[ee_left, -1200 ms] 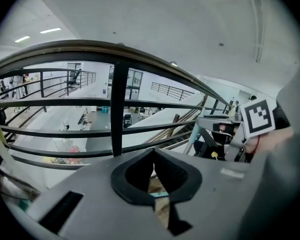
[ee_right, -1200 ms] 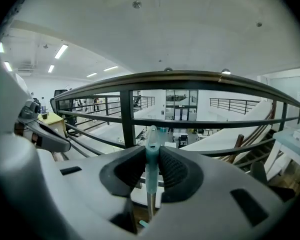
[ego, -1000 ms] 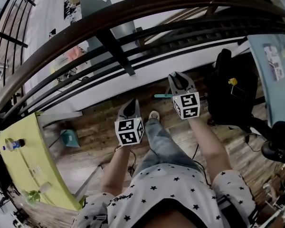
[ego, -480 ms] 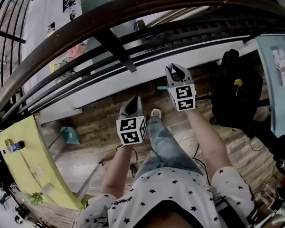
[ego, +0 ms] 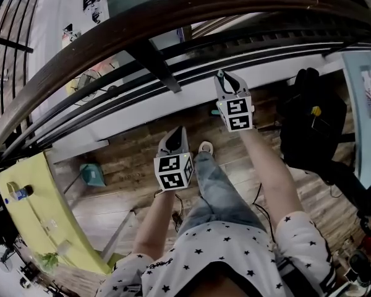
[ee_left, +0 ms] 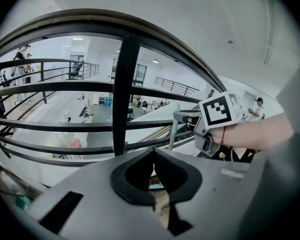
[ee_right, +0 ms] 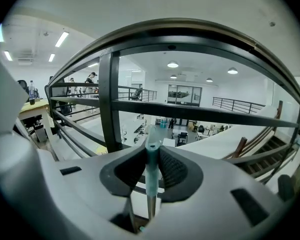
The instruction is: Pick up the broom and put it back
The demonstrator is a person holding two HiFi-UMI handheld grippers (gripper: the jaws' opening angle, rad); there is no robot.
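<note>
The broom's handle (ee_right: 151, 156), with a teal end on a thin metal pole, stands upright between the jaws of my right gripper (ee_right: 152, 159), which is shut on it. In the head view that gripper (ego: 226, 83) is held out over the white ledge at the railing, and a bit of teal broom (ego: 211, 111) shows beside it. The left gripper view also catches the pole (ee_left: 172, 134), held by the right gripper (ee_left: 190, 119). My left gripper (ego: 177, 135) hangs lower and to the left, shut with nothing in it (ee_left: 153, 155). The broom's head is hidden.
A dark wooden handrail (ego: 173, 11) with black bars (ego: 149, 64) curves across in front. Below lie a white ledge (ego: 173, 104) and a plank floor. A yellow table (ego: 31, 209) is at the left, a teal object (ego: 91, 175) on the floor, and a black bag (ego: 309, 125) at the right.
Both grippers have moved toward the railing, the right one farther, carrying the broom handle with it. The left gripper has shifted slightly right.
</note>
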